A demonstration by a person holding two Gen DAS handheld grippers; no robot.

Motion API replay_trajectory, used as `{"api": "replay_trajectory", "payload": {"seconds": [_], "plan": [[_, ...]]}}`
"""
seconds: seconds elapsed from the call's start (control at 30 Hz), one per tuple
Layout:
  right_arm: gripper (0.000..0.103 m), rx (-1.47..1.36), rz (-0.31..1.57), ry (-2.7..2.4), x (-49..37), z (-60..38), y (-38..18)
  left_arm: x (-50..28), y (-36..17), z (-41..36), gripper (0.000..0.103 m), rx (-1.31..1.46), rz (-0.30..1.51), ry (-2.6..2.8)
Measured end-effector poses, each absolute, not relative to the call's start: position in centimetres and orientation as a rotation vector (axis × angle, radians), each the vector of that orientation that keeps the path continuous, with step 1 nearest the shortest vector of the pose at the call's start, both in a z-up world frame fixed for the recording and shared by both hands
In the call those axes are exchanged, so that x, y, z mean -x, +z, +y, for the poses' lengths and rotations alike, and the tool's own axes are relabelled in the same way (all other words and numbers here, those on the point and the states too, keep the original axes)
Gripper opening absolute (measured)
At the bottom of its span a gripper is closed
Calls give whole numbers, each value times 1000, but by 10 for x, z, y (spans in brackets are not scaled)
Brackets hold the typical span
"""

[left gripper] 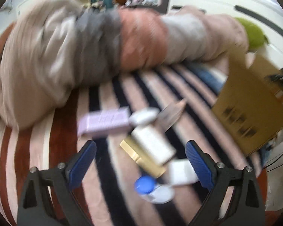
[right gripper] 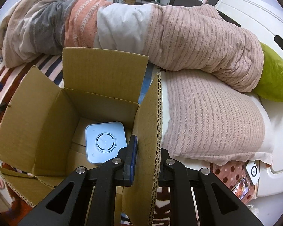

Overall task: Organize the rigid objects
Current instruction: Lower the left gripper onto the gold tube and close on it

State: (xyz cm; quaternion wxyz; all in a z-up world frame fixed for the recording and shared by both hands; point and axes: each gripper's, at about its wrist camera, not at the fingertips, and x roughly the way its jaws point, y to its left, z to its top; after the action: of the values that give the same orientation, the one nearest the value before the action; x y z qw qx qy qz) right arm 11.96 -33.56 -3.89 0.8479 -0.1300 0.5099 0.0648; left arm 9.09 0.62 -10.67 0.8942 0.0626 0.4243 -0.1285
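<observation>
A: What's the biggest thing here?

B: The bed (left gripper: 52, 150) with its striped cover, and the rolled duvet (right gripper: 179, 37) lying along the far side. The cardboard box (right gripper: 37, 116) stands open on the bed, just in front of the duvet.

A: Who has the box?

B: The right gripper (right gripper: 147, 162). Its jaws are clamped together on the box's right-hand flap (right gripper: 149, 128). One pale blue square device (right gripper: 105, 144) already lies flat on the box floor.

A: And the rest of the things?

B: A loose cluster left of the box: a lilac carton (left gripper: 105, 122), a white carton (left gripper: 152, 145) lying across a gold one (left gripper: 141, 156), and a blue-capped bottle (left gripper: 151, 188).

A: Which hand is nearer?

B: The left gripper (left gripper: 140, 160), jaws wide apart and empty. The white carton lies between them, its long axis running diagonally, so I'd judge a wrist turn is needed before closing.
</observation>
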Motion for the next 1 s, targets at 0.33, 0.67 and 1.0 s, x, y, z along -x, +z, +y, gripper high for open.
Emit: {"api": "replay_trajectory", "payload": {"seconds": [0.33, 0.67, 1.0], "plan": [[9, 271, 1087, 139, -121, -335, -43, -78, -170, 39, 94, -39, 962, -202], [9, 263, 1102, 148, -126, -336, -53, -97, -162, 22, 94, 81, 956, -285], [9, 264, 1104, 151, -128, -337, -53, -111, -162, 4, 46, 115, 1000, -295]]}}
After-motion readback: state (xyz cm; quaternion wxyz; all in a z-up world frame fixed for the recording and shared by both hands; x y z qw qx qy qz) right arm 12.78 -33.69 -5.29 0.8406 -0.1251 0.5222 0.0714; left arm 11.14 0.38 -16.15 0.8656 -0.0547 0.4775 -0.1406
